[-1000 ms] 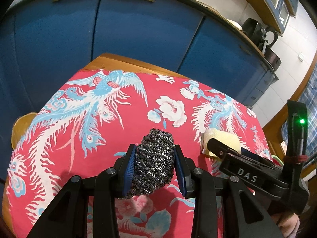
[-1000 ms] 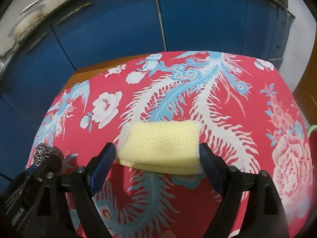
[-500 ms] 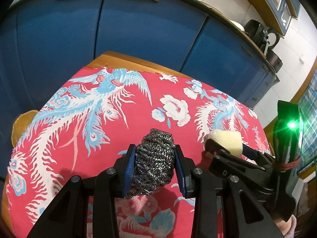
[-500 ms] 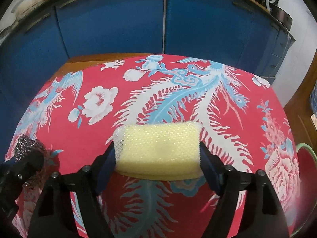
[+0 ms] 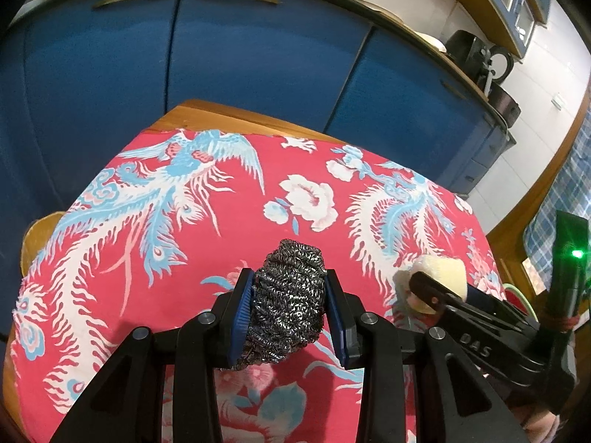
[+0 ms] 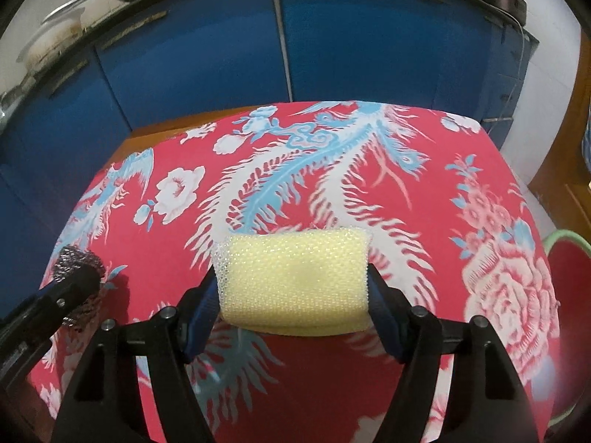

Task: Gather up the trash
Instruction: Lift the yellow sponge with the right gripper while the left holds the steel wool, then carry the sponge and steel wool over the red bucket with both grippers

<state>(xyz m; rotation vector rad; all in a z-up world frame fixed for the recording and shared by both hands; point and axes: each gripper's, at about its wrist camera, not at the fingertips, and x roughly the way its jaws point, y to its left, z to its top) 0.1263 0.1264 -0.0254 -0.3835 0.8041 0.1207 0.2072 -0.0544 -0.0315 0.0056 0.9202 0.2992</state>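
The only writing that can be read is the pale lettering "DAS" on the black side of the right gripper [image 5: 439, 288], seen from the left wrist camera; no brand or label shows on anything else.

There are two grippers and two pieces of trash, one in each. The left gripper [image 5: 290, 308] has its blue-padded fingers [image 5: 243, 310] at a narrow setting, pressed against both sides of a single steel wool scourer [image 5: 286, 302], which bulges out above and below the pads and hangs above the red phoenix-print tablecloth [image 5: 177, 221]. The right gripper's jaws have just been closing, and its fingers now stand wider apart, clamped on the two short ends of a single yellow mesh-covered sponge [image 6: 295, 280], held lengthwise across the gap and clear of the cloth.

The cloth carries a pattern of pale blue and white phoenixes and flowers and covers one wooden table [image 5: 221, 110]. Behind it runs a row of blue cabinet doors [image 5: 258, 48]. At the right edge of the right wrist view is one red bin with a green rim [image 6: 565, 238].
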